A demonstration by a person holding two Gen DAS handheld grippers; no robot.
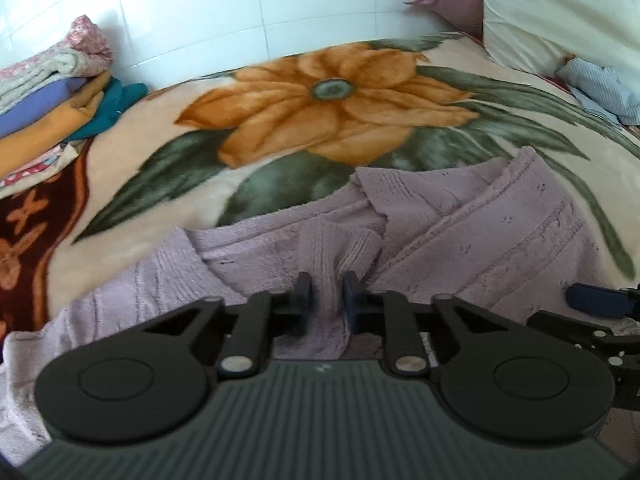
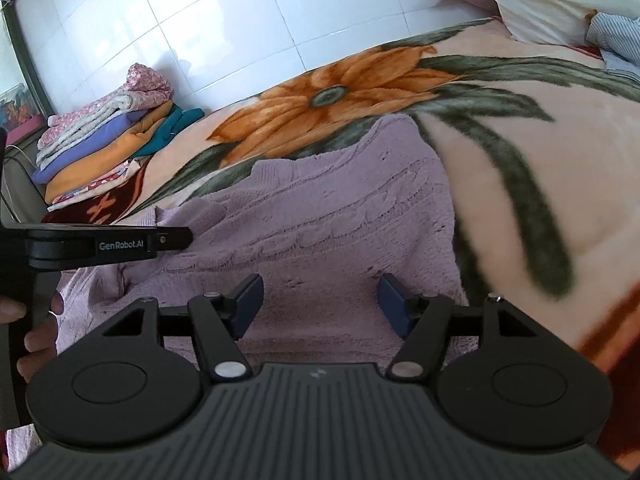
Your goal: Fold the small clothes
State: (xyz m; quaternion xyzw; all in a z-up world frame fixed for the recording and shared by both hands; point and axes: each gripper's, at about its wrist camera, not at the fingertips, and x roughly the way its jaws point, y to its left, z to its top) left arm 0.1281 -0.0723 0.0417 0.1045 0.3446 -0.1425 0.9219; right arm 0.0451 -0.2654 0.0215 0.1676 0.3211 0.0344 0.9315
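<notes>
A lilac knitted sweater (image 1: 480, 232) lies on the flowered blanket (image 1: 320, 92). My left gripper (image 1: 327, 300) is shut on a ridge of the sweater's fabric, pinched between its two blue pads. In the right wrist view the same sweater (image 2: 328, 216) spreads under my right gripper (image 2: 320, 304), which is open with the jaws wide apart just above the knit. The left gripper's body (image 2: 100, 244) shows at the left of that view. The right gripper's blue fingertip (image 1: 592, 300) shows at the right edge of the left wrist view.
A stack of folded clothes (image 1: 52, 96) sits at the far left by the white tiled wall (image 1: 200, 12); it also shows in the right wrist view (image 2: 108, 148). A white pillow (image 1: 560, 12) and a blue striped garment (image 1: 600, 88) lie at the far right.
</notes>
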